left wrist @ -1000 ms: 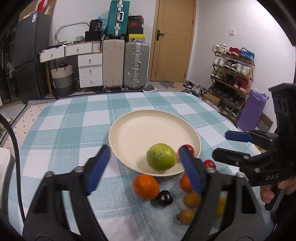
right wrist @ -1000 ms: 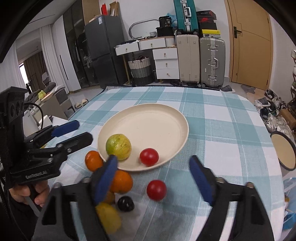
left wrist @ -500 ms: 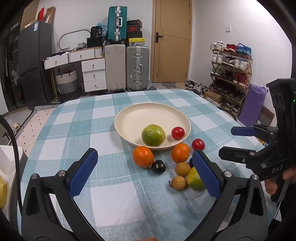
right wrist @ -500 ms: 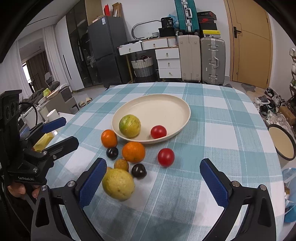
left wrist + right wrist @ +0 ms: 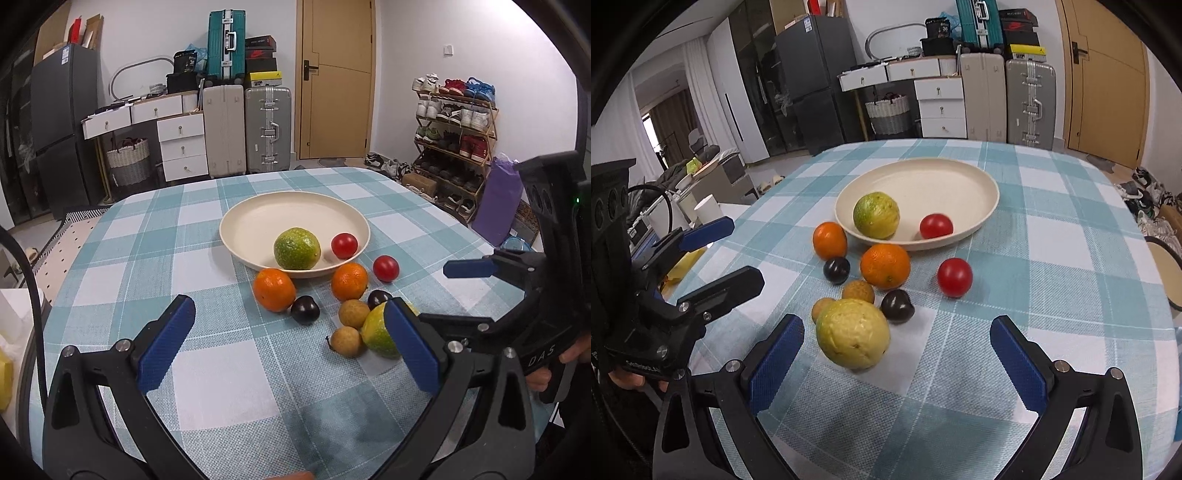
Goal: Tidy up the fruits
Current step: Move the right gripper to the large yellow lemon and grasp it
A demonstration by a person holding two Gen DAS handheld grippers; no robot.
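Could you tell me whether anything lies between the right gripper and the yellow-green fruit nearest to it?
Nothing visible does. The right gripper is open and empty, and the yellow-green fruit lies on the tablecloth just ahead of its left finger, with bare cloth in between.

My left tongs (image 5: 288, 350) have pulled back from the plate (image 5: 236, 221), and their jaws, which stood narrower one second ago, are now wide with nothing between them. My right tongs (image 5: 897, 363) have also pulled back and opened wide. The green fruit (image 5: 297, 248) and one tomato (image 5: 344, 245) now look smaller and farther. The yellow fruit (image 5: 852, 334) now lies in front of my right tongs.
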